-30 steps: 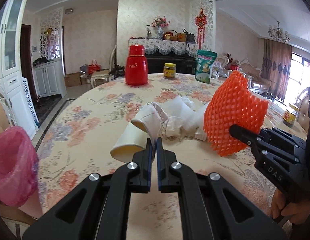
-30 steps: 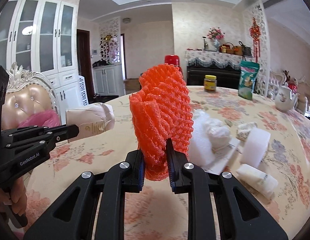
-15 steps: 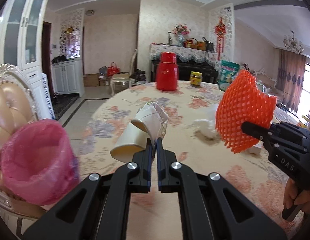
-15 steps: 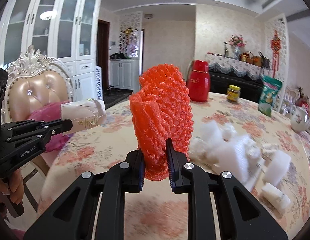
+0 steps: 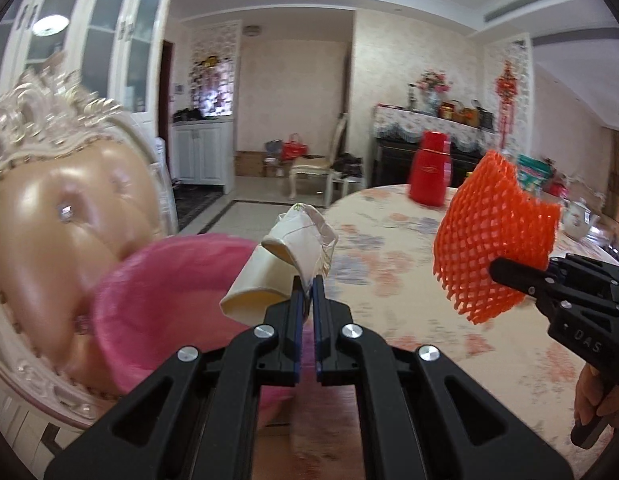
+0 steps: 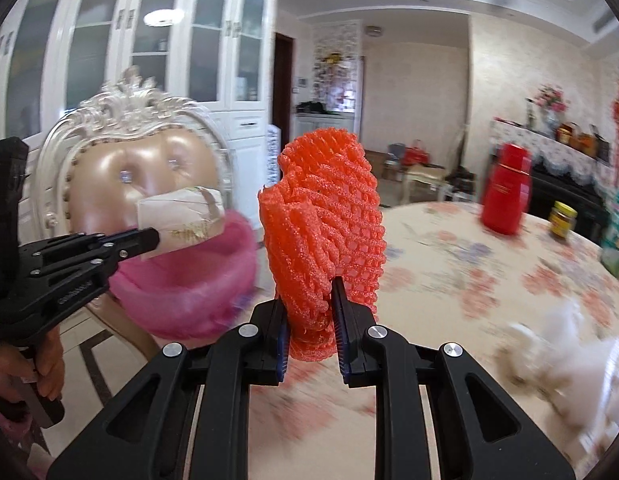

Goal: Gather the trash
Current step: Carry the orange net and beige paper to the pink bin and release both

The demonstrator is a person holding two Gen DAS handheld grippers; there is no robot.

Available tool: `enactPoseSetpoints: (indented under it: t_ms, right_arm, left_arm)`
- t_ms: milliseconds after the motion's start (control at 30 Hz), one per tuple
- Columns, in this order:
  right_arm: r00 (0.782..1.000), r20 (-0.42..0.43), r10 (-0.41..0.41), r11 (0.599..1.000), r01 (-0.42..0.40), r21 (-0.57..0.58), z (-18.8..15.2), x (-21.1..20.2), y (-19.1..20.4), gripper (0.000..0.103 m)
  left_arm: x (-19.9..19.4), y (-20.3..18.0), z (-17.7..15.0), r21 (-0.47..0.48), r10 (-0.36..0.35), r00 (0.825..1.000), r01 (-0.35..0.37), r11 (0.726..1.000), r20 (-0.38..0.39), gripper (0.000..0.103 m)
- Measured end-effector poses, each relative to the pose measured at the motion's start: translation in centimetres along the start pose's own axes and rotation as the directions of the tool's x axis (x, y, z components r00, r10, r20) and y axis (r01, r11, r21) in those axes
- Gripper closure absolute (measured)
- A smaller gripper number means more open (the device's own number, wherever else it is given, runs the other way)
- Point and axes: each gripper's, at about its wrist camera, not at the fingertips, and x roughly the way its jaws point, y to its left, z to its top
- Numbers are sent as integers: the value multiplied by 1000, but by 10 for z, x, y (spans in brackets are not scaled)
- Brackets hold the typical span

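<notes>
Dining room, floral tablecloth on a round table (image 5: 393, 276) filling the right half of both views; heavy motion blur. White glass-door cabinets (image 6: 213, 44) across the upper left. Ornate padded chair (image 5: 57, 216) at left, with a pink-bagged trash bin (image 5: 161, 296) in front of it, just off the table edge.

Left gripper (image 5: 305, 300), lower centre of the left wrist view: jaws pinched nearly together on a crumpled paper cup (image 5: 277, 264), cream-coloured, tilted up and left, overlapping the bin's rim in the frame. In the right wrist view the same cup (image 6: 181, 220) sits at left centre, above the bin's opening (image 6: 189, 276).

Right gripper (image 6: 311, 316), lower centre of its own view: jaws narrow, clamped on the base of an orange foam fruit net (image 6: 325, 224), standing upright above the table edge. In the left wrist view the net (image 5: 493, 236) hangs at right centre, over the table.

Red thermos (image 6: 505, 188) and a yellow-lidded jar (image 6: 563, 220) at the table's far side. White scraps (image 6: 565, 364) lie blurred at lower right, on the cloth.
</notes>
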Motion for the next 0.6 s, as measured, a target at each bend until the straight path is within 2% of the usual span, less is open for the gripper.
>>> enactPoseSetpoints:
  t_ms: [233, 600]
  right_arm:
    - [994, -16, 112, 993, -113, -40, 21, 45, 46, 83]
    - [969, -83, 232, 969, -237, -61, 38, 119, 94, 81]
  left_arm:
    - [13, 62, -1, -61, 87, 996, -89, 994, -34, 99]
    - [50, 112, 3, -106, 126, 988, -135, 985, -86, 96]
